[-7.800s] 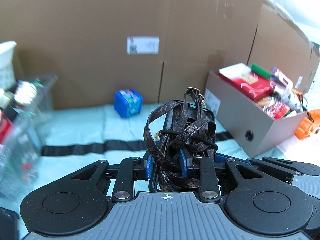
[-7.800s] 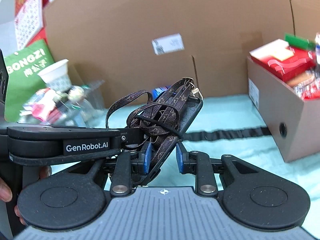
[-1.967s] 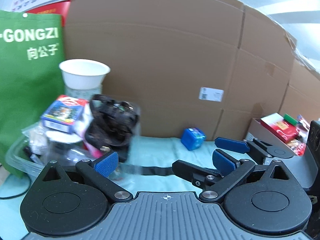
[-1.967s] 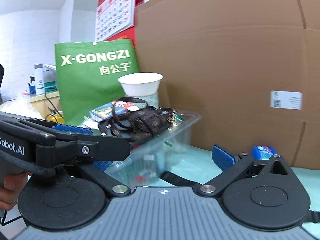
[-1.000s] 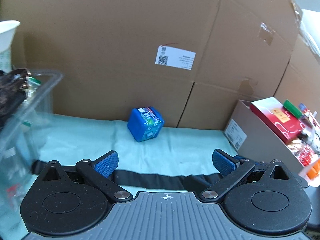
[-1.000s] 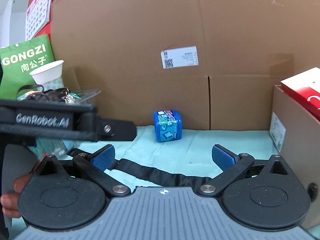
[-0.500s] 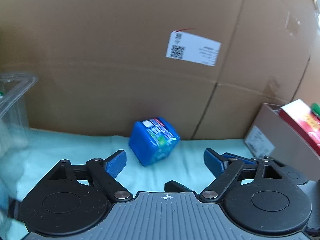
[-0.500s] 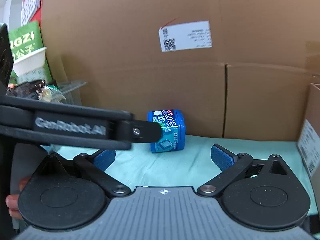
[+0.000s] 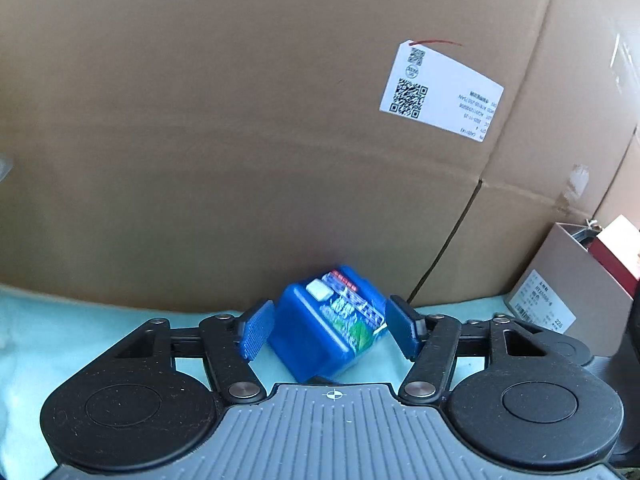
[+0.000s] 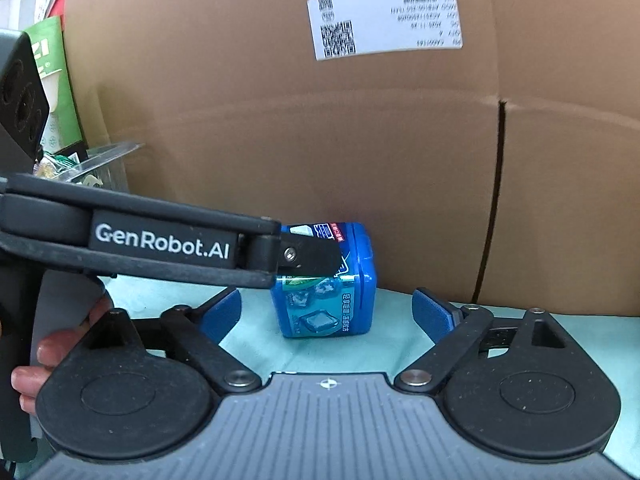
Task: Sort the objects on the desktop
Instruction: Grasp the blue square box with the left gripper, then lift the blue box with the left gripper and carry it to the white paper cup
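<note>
A small blue cube-shaped box [image 9: 328,326] with a printed label stands on the pale green cloth [image 9: 48,332] against a big cardboard wall. My left gripper [image 9: 329,330] has its blue pads on both sides of the box, close to or touching it. In the right wrist view the same blue box [image 10: 332,300] stands ahead. The left gripper's black arm reaches across to it from the left and covers its upper left. My right gripper [image 10: 327,314] is open and empty, just short of the box.
A large cardboard wall [image 9: 280,140] with a white label stands right behind the box. A grey carton [image 9: 576,292] with red packs is at the right. A clear plastic bin [image 10: 100,164] with items and a green bag [image 10: 52,80] are at the left.
Both grippers moved forward to the blue box. The left gripper's pads have narrowed from wide open to either side of the box. The right gripper stays open.
</note>
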Motion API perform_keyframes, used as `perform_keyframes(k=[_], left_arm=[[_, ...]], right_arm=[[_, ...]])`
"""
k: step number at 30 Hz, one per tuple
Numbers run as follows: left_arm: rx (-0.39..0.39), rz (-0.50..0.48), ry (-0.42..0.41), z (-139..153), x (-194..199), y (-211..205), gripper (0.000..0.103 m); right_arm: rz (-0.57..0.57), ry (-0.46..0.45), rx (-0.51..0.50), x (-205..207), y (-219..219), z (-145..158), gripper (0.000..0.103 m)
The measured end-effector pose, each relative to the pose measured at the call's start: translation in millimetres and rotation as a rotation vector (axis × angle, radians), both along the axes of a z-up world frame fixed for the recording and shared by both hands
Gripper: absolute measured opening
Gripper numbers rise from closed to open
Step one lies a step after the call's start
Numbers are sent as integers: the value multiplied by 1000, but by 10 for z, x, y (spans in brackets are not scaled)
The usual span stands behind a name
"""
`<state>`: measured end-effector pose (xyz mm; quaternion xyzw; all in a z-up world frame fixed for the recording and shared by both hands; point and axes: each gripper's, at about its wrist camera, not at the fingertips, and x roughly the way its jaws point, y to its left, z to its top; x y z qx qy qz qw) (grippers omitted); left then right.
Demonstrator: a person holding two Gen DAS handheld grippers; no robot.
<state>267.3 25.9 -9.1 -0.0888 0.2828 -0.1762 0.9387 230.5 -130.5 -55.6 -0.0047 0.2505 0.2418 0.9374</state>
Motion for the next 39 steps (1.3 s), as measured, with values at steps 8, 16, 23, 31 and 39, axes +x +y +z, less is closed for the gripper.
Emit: perform_keyframes(k=[8, 16, 23, 31, 39], left_arm=[[79, -68, -23, -72, 141, -103, 77], [79, -59, -38, -85, 50, -150, 70], [40, -24, -27, 43, -181, -116, 40], [92, -102, -75, 97, -597, -230, 78], [110, -122, -115, 277, -1031, -242, 67]], right_arm=[[37, 46, 7, 163, 24, -18, 78], [14, 59, 23, 151, -51, -17, 64], [-22, 72, 27, -79, -198, 15, 63], [2, 24, 11, -453, -114, 141, 63], [16, -31, -14, -899, -87, 298, 63]])
